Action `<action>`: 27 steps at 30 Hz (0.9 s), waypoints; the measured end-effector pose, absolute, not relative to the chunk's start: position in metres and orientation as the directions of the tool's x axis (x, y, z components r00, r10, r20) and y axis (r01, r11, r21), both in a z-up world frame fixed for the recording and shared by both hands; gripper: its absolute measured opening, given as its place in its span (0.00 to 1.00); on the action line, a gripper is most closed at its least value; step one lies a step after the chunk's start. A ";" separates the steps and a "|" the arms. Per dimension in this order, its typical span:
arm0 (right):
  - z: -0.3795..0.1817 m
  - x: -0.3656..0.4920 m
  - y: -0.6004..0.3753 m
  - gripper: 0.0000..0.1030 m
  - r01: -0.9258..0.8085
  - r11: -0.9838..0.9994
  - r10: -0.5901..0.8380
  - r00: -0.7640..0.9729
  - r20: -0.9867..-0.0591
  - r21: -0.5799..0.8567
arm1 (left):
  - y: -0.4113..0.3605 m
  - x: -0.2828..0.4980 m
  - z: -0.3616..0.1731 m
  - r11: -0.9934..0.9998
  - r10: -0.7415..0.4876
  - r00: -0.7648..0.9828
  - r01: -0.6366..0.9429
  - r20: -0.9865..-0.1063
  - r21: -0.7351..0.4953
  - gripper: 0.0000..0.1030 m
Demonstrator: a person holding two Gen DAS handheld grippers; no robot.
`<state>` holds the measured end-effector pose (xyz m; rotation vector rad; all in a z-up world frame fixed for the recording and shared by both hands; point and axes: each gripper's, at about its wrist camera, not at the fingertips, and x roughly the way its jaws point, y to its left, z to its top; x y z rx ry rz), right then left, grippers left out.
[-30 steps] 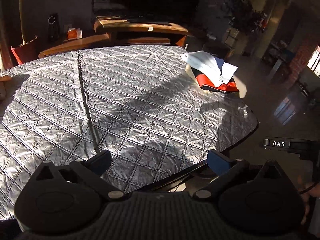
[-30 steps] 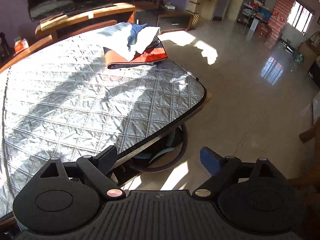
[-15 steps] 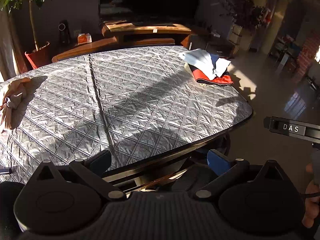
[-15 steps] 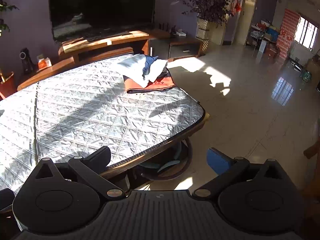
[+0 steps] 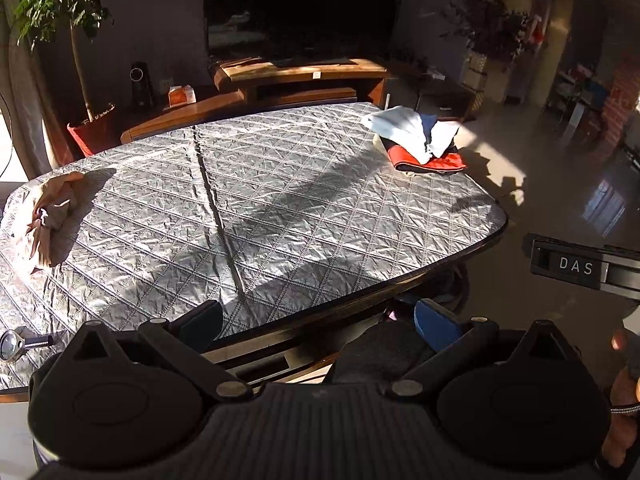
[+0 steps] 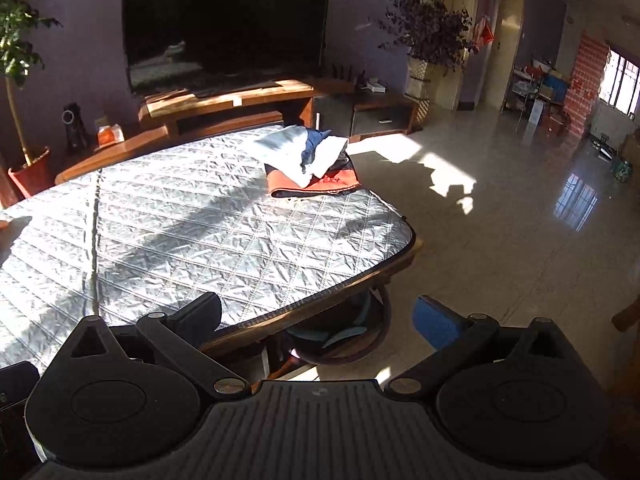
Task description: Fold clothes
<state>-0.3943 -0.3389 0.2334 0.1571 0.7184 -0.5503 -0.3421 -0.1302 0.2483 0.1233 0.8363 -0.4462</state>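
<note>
A stack of folded clothes [image 5: 420,142], white and navy on top of red, lies at the far right corner of the quilted grey table cover [image 5: 280,208]. The same stack [image 6: 310,162] shows in the right wrist view. A crumpled beige garment [image 5: 46,212] sits at the left edge of the table. My left gripper [image 5: 320,326] hangs open over the near table edge, holding nothing. My right gripper [image 6: 320,316] is also open and empty, beyond the table's right end. The other gripper's body [image 5: 584,266], marked DAS, shows at the right of the left wrist view.
A basket with cloth [image 6: 340,340] sits on the floor under the table end. A wooden TV bench [image 6: 224,110], a large screen [image 6: 226,28] and potted plants [image 5: 60,40] stand behind the table. A small metal object [image 5: 16,344] lies at the near left. Shiny floor [image 6: 520,240] spreads to the right.
Both grippers have pulled back and up from the table, so more of the room and table shows. The beige garment has come into the left wrist view. Both stay open.
</note>
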 end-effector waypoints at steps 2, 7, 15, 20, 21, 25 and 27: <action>0.232 -0.394 -0.336 1.00 0.523 0.851 -0.417 0.619 -0.666 -0.047 | -0.130 -0.342 0.247 0.901 -0.335 0.576 0.428 -0.746 -0.074 0.99; 0.227 -0.389 -0.329 1.00 0.504 0.862 -0.409 0.624 -0.666 -0.058 | -0.132 -0.339 0.238 0.906 -0.314 0.565 0.418 -0.763 -0.063 0.99; 0.218 -0.378 -0.326 1.00 0.486 0.872 -0.394 0.621 -0.678 -0.061 | -0.133 -0.329 0.220 0.912 -0.292 0.532 0.406 -0.794 -0.063 0.99; 0.219 -0.376 -0.324 1.00 0.479 0.875 -0.399 0.626 -0.670 -0.074 | -0.134 -0.326 0.215 0.911 -0.294 0.519 0.407 -0.803 -0.070 0.99; 0.219 -0.376 -0.323 1.00 0.477 0.875 -0.400 0.627 -0.668 -0.077 | -0.135 -0.326 0.215 0.910 -0.294 0.518 0.410 -0.803 -0.069 0.99; 0.220 -0.377 -0.324 1.00 0.477 0.876 -0.398 0.629 -0.668 -0.072 | -0.138 -0.327 0.215 0.906 -0.298 0.516 0.419 -0.803 -0.067 0.99; 0.221 -0.377 -0.325 1.00 0.478 0.876 -0.396 0.630 -0.668 -0.069 | -0.139 -0.328 0.216 0.904 -0.302 0.517 0.423 -0.801 -0.068 0.99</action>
